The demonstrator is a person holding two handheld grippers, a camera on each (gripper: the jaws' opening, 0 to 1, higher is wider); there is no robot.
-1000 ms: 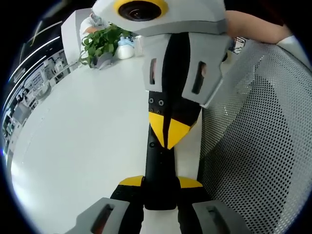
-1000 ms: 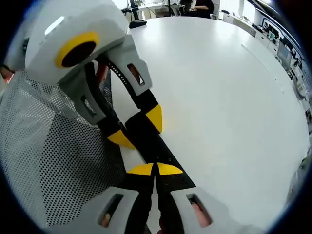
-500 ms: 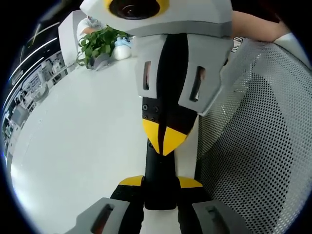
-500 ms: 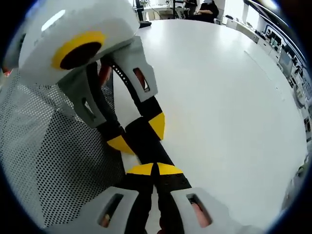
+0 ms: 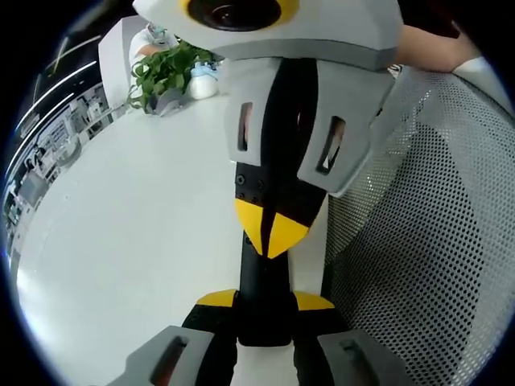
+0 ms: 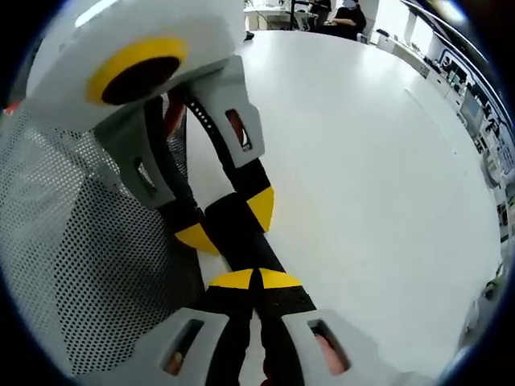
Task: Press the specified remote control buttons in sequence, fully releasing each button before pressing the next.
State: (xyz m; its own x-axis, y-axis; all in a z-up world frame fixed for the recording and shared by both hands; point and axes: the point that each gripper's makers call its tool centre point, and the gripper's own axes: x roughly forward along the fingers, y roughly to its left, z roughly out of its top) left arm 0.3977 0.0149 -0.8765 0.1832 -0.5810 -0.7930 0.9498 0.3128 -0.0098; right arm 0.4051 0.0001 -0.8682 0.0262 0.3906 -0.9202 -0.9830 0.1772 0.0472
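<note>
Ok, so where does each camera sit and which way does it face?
Left gripper view: on the left gripper, facing the right gripper along the slim black remote control it clamps; white table, green potted plant beyond; own yellow-tipped jaws below.
Right gripper view: on the right gripper, facing back at the left gripper; own jaws shut, tips on the remote.
Shared: both grippers, remote, table, white perforated mesh panel.

Bright, even light; fisheye-warped edges
</note>
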